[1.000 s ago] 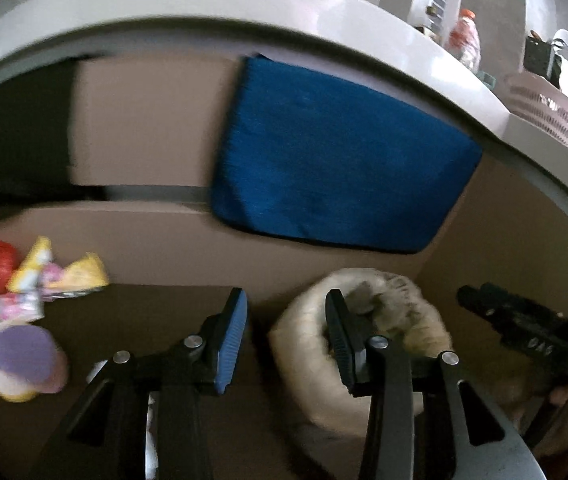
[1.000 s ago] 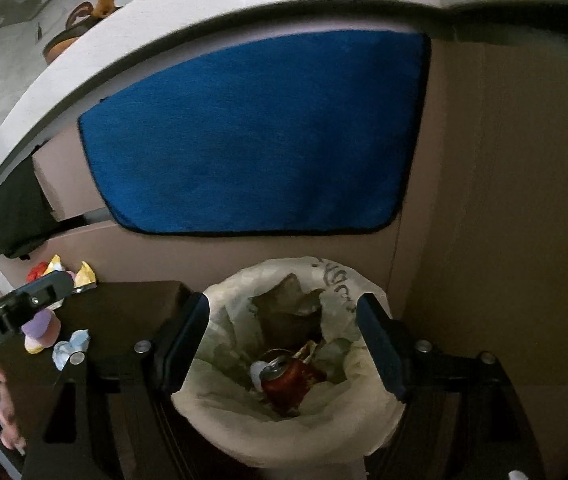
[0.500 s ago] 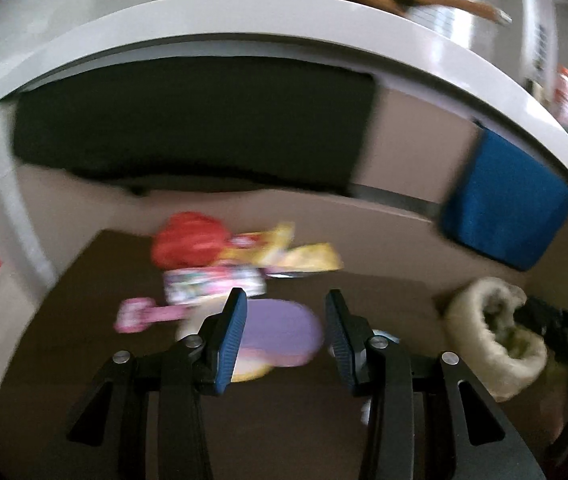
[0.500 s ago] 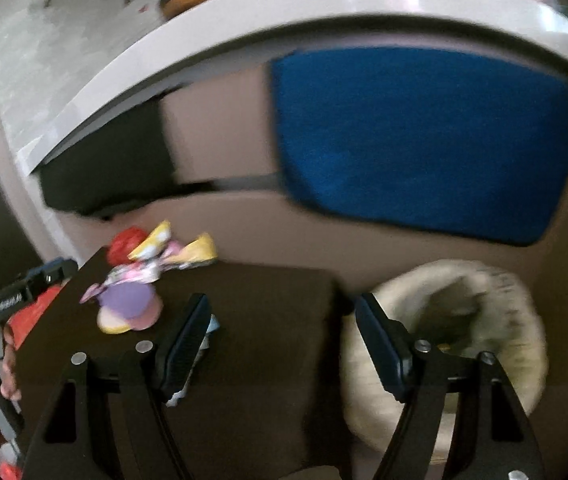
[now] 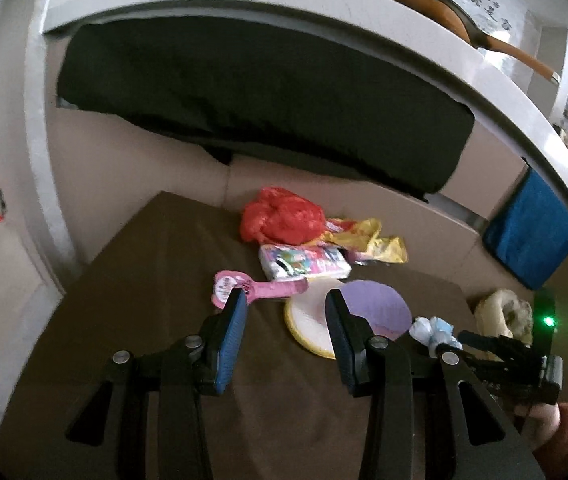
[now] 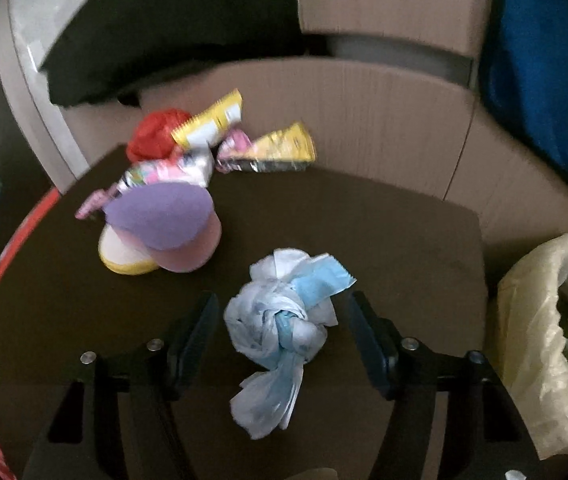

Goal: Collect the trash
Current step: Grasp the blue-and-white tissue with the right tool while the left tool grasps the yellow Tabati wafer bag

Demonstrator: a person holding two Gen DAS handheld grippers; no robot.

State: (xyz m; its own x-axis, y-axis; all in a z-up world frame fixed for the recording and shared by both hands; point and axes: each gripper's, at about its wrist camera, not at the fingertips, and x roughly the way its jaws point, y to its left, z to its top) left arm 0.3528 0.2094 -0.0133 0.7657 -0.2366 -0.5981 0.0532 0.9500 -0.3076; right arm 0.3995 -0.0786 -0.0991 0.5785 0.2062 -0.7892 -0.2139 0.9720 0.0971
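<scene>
Litter lies on a dark brown table [image 5: 155, 280]: a red plastic bag [image 5: 279, 220], yellow wrappers [image 5: 376, 240], a colourful packet [image 5: 304, 262], a pink wrapper [image 5: 259, 290] and a purple-topped cup [image 5: 376, 308]. My left gripper [image 5: 285, 296] hovers open just short of the cup and pink wrapper, holding nothing. My right gripper [image 6: 284, 300] hangs over a knotted blue-and-white plastic bundle [image 6: 279, 316]. Its jaws are closing with the bundle between them, pads still apart from it. A pale bin bag [image 6: 544, 340] stands off the table's right edge.
Cardboard walls [image 6: 364, 120] close the back of the table. A black cloth [image 5: 263, 100] and a blue towel [image 5: 532, 236] hang from the white counter [image 5: 364, 24] above, where a pan rests. A hand holds the right gripper [image 5: 496, 354] at the right.
Both views have swung left from the bin bag and blue towel to the table with the litter. The right gripper has come down around the blue-and-white bundle, with its jaws slightly narrower.
</scene>
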